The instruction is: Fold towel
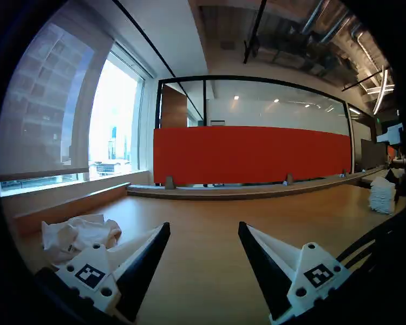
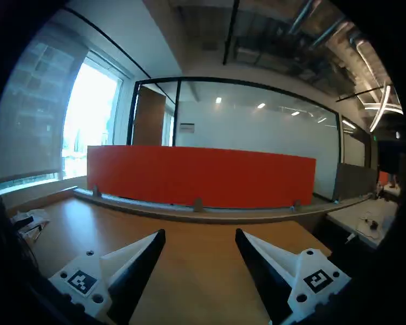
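Observation:
A crumpled white towel [image 1: 78, 234] lies on the wooden table [image 1: 214, 216] at the left, just beyond the left finger of my left gripper [image 1: 204, 230]. That gripper is open, with bare tabletop between its fingers. A neat stack of folded white towels [image 1: 382, 195] stands at the table's far right edge. My right gripper [image 2: 200, 237] is open too, held low over the wooden table [image 2: 203, 238] with nothing between its fingers. At the left edge of the right gripper view, a bit of white cloth [image 2: 27, 221] rests on the table.
An orange divider panel [image 1: 251, 154] runs along the table's far edge. A big window [image 1: 113, 130] fills the left wall. To the right stands another desk [image 2: 365, 214] with small items, and a grey partition [image 2: 354, 181] behind it.

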### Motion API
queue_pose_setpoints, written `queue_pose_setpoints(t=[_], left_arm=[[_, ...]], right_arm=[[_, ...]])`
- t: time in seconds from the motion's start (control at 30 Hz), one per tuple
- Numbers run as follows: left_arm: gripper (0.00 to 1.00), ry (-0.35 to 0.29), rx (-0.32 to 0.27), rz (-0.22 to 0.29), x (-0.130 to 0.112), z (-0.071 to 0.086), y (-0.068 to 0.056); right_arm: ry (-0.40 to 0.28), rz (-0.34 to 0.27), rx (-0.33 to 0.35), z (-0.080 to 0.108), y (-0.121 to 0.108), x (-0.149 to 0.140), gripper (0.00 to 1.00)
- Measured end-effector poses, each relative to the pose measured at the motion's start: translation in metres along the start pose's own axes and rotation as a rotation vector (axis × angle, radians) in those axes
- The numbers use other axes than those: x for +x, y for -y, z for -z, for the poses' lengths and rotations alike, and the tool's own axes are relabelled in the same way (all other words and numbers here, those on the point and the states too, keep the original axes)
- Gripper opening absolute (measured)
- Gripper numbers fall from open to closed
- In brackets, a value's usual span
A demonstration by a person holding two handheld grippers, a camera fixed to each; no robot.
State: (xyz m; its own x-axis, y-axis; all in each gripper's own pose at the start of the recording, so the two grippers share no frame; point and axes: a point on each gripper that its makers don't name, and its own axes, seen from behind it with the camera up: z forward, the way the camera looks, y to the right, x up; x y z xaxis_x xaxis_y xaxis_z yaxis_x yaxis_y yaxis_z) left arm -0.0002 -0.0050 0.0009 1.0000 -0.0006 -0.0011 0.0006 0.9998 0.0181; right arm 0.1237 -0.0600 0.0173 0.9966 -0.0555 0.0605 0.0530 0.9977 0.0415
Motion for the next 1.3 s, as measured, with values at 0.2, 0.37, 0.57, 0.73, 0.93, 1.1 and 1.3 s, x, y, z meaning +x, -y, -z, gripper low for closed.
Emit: queue_pose_setpoints(t=[0.2, 0.37, 0.57, 0.73, 0.93, 1.1, 1.3], left_arm=[[0.94, 0.000, 0.000, 0.001, 0.000, 0.000, 0.000], [0.93, 0.000, 0.000, 0.000, 0.000, 0.000, 0.000], [0.94, 0.000, 0.000, 0.000, 0.000, 0.001, 0.000], [0.93, 0.000, 0.000, 0.000, 0.000, 0.000, 0.000], [0.94, 0.000, 0.000, 0.000, 0.000, 0.000, -0.001], [0.94, 0.000, 0.000, 0.000, 0.000, 0.000, 0.000], [0.94, 0.000, 0.000, 0.000, 0.000, 0.000, -0.001]], right_arm=[[-0.032, -0.015, -0.001, 0.001, -0.015, 0.009, 1.00], [-0.046, -0.013, -0.015, 0.001, -0.028, 0.006, 1.00], [-0.053, -0.017, -0.022, 0.004, -0.036, -0.002, 1.00], [-0.049, -0.015, -0.032, 0.007, -0.043, -0.013, 1.00], [-0.056, -0.030, -0.043, 0.006, -0.051, -0.025, 1.00], [-0.060, -0.059, -0.049, 0.006, -0.056, -0.039, 1.00], [-0.058, -0.066, -0.054, 0.006, -0.061, -0.060, 1.00]])
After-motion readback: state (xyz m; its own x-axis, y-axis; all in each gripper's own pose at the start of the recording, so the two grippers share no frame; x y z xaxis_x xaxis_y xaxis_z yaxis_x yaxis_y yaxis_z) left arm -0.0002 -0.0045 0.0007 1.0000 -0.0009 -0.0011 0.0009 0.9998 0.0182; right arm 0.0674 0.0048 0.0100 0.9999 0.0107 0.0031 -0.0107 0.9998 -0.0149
